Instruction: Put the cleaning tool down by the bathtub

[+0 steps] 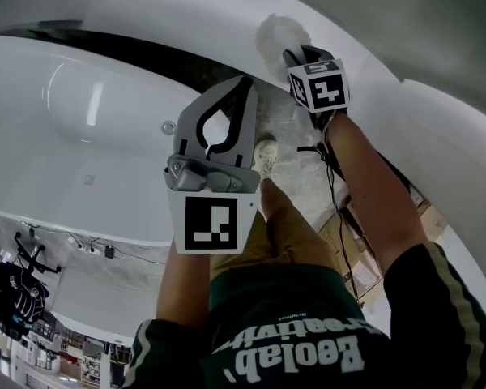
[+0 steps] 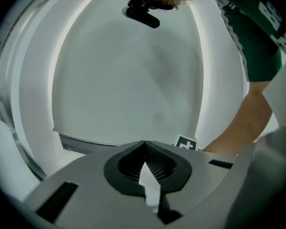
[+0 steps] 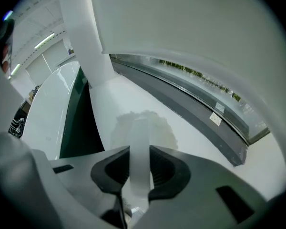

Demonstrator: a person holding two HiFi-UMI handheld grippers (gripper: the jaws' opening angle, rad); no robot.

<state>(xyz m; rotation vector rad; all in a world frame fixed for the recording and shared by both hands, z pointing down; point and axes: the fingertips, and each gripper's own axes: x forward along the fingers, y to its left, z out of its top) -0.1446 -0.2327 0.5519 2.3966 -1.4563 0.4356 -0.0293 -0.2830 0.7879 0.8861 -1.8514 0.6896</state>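
Our right gripper's (image 3: 139, 168) fingers (image 3: 168, 171) are clamped on the thin white handle of the cleaning tool (image 3: 142, 128). The tool's fluffy head stands out just beyond the fingertips and points steeply down. We judge this hold suits the job: the head can meet the ground first and the handle can be laid down after it. Whether the head touches anything yet, we cannot tell.

In the head view the head shows just past the right gripper, at the far end of the strip of marbled floor (image 1: 287, 128) that runs beside the bathtub (image 1: 89, 128). So the tool is near the tub but in hand, not put down.

Our left gripper (image 2: 144, 144) has its fingers (image 2: 119, 168) together at the tips with nothing between them. It hangs near the tub's rim, and we judge it is simply kept out of the way.

As for writing, each gripper's cube bears black-and-white square patterns, not words. The dark shirt (image 1: 292, 339) carries white lettering seen upside down, which we cannot read with any certainty. In the right gripper view a small label (image 3: 214, 119) sits on a grey ledge (image 3: 195, 109), too small to read.
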